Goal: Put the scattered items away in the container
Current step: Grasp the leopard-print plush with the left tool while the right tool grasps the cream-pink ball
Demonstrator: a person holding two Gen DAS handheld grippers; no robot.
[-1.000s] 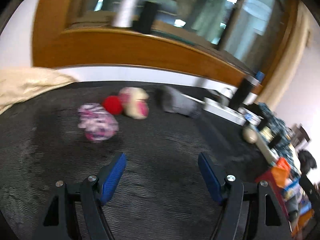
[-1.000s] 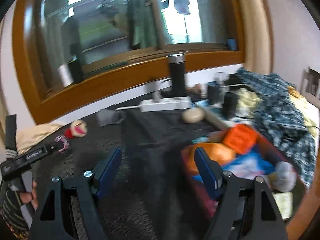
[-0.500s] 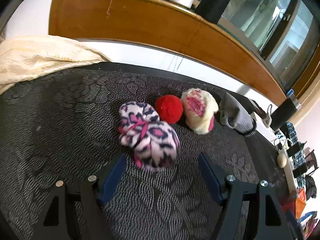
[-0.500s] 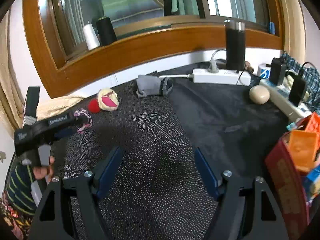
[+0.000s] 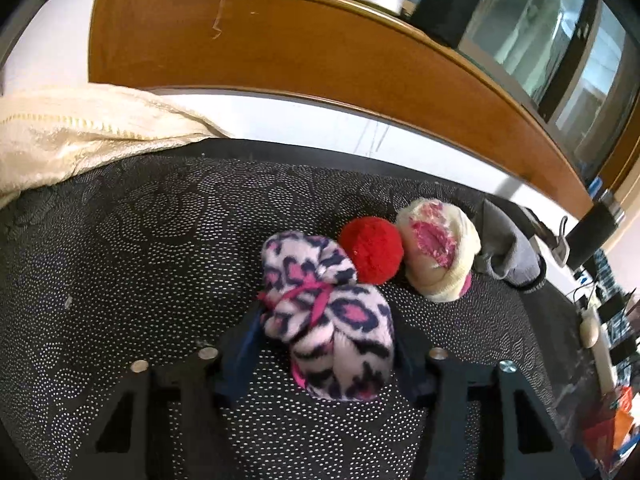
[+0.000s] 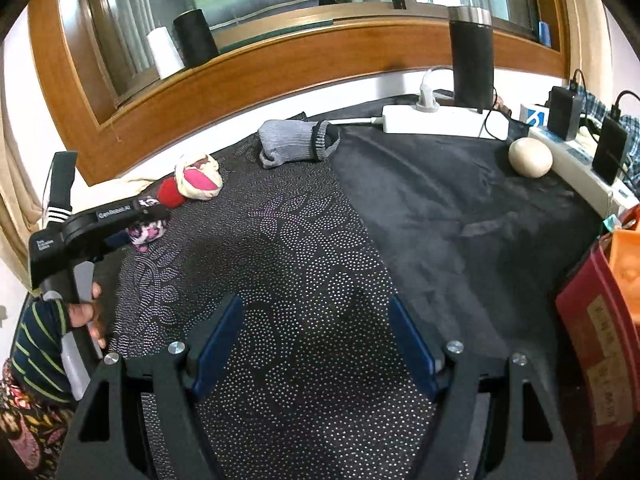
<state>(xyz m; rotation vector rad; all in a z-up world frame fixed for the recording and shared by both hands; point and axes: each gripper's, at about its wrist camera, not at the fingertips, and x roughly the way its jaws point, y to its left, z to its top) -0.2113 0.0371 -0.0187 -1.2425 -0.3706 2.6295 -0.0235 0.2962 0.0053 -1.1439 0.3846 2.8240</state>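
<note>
Fleecy and soft, the pink, white and navy leopard-print sock bundle (image 5: pixel 332 320) lies on the dotted black cloth (image 5: pixel 120 280) between the blue pads of the left gripper (image 5: pixel 324 344), whose jaws are closing around it; whether the pads press it yet cannot be told, since the bundle hides them. The red fuzzy pom-pom ball (image 5: pixel 372 249) touches the bundle's far side, with the cream-and-pink rolled sock (image 5: pixel 438 252) just beside it and the grey knitted sock (image 6: pixel 296 142) further along.

The likeliest slip seems to be a squashy grip: fleece compresses, so the bundle could slide out when lifted, or its loose upper fold could unroll. The red ball might also be nudged and roll off towards the wall.

The right gripper (image 6: pixel 316 344) hangs wide and empty over bare cloth. The red-sided container (image 6: pixel 592 320) stands at the far right, well apart, so a long carry gives a weak hold time to fail.
</note>
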